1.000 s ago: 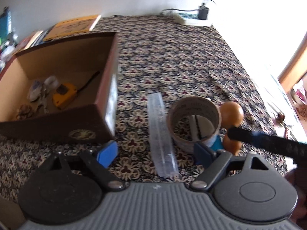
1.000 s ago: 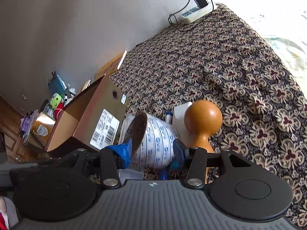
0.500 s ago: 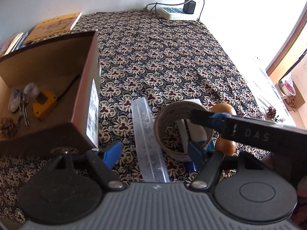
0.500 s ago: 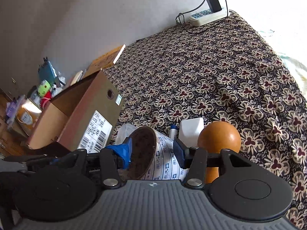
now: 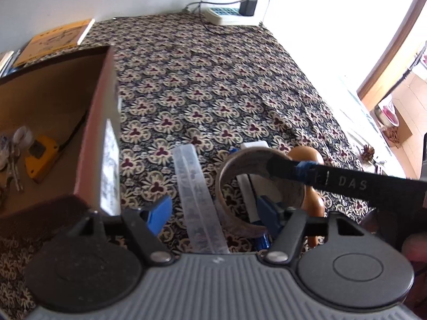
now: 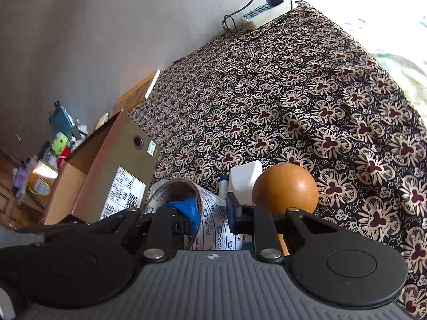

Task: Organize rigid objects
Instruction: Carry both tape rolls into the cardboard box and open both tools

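On the tabletop (image 5: 213, 85) the cardboard box (image 5: 101, 122) stands at the left, a tape measure (image 5: 40, 157) and keys (image 5: 12, 165) inside. Right of it lies a ruler (image 5: 197, 186), then the tape roll (image 5: 256, 165), with a wooden ball (image 6: 285, 189) farther right. A power strip (image 5: 229, 18) sits at the far edge.

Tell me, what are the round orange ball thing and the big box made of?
The ball thing looks like smooth varnished wood: warm brown-orange with a small shiny highlight. The box looks like plain matte cardboard: flat brown walls with a printed label.
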`<control>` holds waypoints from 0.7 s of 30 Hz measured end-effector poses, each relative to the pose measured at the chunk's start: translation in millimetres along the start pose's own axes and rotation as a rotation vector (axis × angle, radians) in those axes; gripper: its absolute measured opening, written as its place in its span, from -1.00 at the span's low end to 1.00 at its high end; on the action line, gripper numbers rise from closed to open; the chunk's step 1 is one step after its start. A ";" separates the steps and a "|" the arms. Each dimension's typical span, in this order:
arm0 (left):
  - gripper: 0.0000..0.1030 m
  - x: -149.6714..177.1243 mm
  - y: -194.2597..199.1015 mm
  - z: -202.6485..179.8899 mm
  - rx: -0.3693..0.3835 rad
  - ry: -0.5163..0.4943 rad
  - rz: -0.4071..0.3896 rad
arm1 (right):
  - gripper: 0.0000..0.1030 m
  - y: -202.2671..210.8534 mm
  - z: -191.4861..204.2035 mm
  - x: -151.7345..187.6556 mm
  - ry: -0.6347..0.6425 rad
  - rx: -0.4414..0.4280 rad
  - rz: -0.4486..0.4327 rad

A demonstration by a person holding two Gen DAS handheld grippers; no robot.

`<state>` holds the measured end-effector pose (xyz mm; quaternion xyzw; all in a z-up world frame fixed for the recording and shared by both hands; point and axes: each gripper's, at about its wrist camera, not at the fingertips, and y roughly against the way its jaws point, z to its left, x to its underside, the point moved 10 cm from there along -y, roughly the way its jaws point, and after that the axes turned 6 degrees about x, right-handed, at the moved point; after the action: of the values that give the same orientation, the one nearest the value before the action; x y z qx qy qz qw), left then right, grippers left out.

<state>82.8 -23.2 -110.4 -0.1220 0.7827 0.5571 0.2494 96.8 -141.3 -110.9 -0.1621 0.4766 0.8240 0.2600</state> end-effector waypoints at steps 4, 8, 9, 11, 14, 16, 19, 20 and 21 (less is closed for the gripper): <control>0.04 -1.4 -7.0 -7.1 0.012 -0.029 0.008 | -1.00 3.8 -5.2 0.9 -0.032 -0.034 0.001; -0.27 -1.6 -12.1 -12.9 0.039 -0.030 0.030 | -1.00 11.2 1.5 0.1 -0.005 -0.072 -0.023; -0.48 -1.7 -12.0 -14.5 0.039 -0.034 0.029 | -1.00 13.5 3.6 -0.9 0.011 -0.073 -0.035; -0.53 -3.5 -10.3 -17.1 0.018 -0.053 0.017 | -1.00 18.1 5.1 -3.7 0.027 -0.077 -0.061; -0.55 -7.5 -3.2 -20.5 0.004 -0.065 -0.003 | -1.00 27.2 7.7 -9.5 0.034 -0.105 -0.101; -0.56 -11.7 6.4 -23.5 -0.006 -0.079 -0.030 | -1.00 34.6 15.3 -14.2 0.065 -0.125 -0.138; -0.60 -19.4 22.1 -24.4 -0.037 -0.104 -0.077 | -0.99 41.8 33.1 -22.2 0.124 -0.151 -0.189; -0.60 -22.2 27.8 -22.5 -0.046 -0.107 -0.094 | -0.99 43.4 40.3 -25.7 0.138 -0.160 -0.203; -0.60 -25.0 33.5 -19.9 -0.054 -0.107 -0.112 | -0.99 44.4 48.5 -29.0 0.149 -0.170 -0.212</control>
<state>83.1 -32.2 -65.0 -0.1424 0.7449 0.5688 0.3183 93.5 -125.3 -41.0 -0.2939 0.4031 0.8150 0.2949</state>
